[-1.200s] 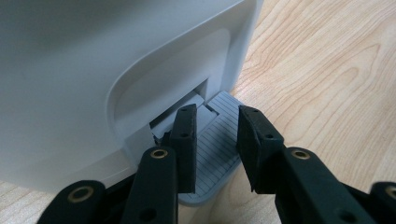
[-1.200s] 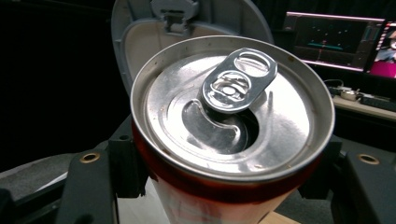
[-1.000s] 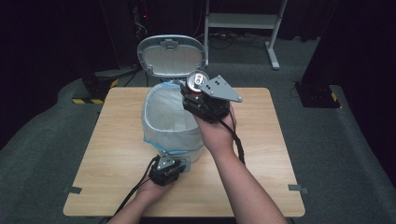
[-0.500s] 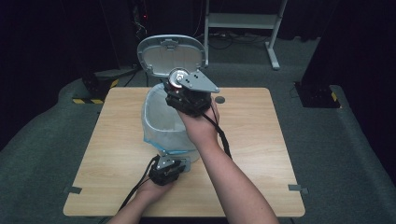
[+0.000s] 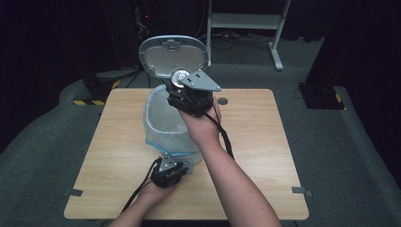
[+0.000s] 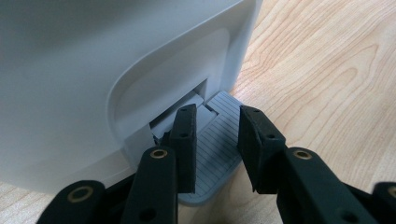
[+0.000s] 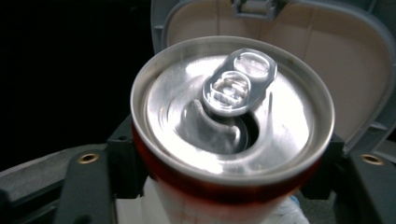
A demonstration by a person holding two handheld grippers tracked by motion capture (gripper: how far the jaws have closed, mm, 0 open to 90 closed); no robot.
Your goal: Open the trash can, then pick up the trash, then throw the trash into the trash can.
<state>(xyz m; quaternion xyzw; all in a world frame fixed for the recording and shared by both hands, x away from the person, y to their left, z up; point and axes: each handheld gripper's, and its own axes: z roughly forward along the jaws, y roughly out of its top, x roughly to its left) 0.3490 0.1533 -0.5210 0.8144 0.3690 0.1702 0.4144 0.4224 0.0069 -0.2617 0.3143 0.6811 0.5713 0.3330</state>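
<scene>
A wooden table (image 5: 265, 156) stands on grey carpet (image 5: 345, 156).

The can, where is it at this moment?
In the high view the can sits in the right claw, above the far rim of the bin, before the raised lid.

A light wooden table (image 5: 265, 142) carries a white pedal bin (image 5: 168, 125).

We see the bin (image 5: 165, 123) mid-table (image 5: 265, 156), its lid (image 5: 172, 54) raised behind it. Above the bin's far rim is the can (image 5: 178, 76), before the lid. The pedal (image 6: 219, 149) lies at the bin's near foot.
</scene>
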